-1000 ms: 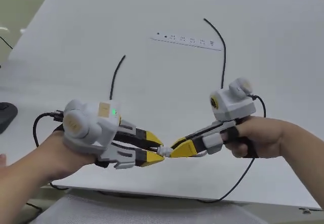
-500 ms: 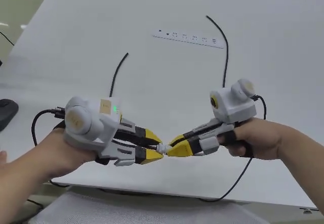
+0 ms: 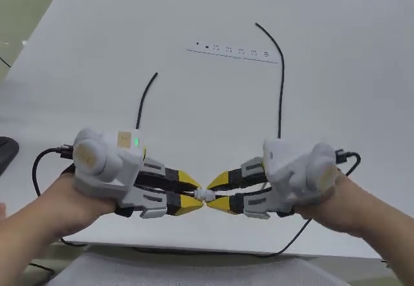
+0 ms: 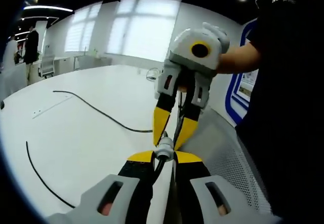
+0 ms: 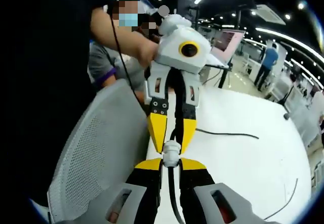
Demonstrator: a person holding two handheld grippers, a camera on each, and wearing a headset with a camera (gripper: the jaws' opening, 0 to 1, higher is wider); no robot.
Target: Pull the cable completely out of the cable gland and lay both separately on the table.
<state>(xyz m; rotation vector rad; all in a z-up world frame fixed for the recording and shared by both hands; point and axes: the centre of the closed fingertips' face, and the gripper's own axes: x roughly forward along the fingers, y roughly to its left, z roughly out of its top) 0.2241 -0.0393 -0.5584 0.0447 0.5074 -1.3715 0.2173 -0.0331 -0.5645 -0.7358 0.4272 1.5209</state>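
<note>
Here, at far left in the head view, the person's left hand (image 3: 55,202) holds the left gripper (image 3: 199,194) level above the near edge of the white table (image 3: 97,40), pointing right. Its jaws are closed on the small white cable gland (image 3: 206,195), which hangs in the air between the two grippers, clear of the table. In the left gripper view the gland sits between that gripper's own yellow tips.

To the right, tip to tip with the left one, the right gripper (image 3: 212,195) points left. Its jaws are closed on the gland's other end. In the right gripper view the black cable (image 5: 173,196) leaves the gland and runs back between the right gripper's jaws, so the cable is not yet out.

On the table beyond lie, from left to right, a short black wire (image 3: 145,98), a white power strip (image 3: 233,51) and a long black wire (image 3: 280,85). The long wire runs toward the right gripper; whether it joins the held cable cannot be told.
</note>
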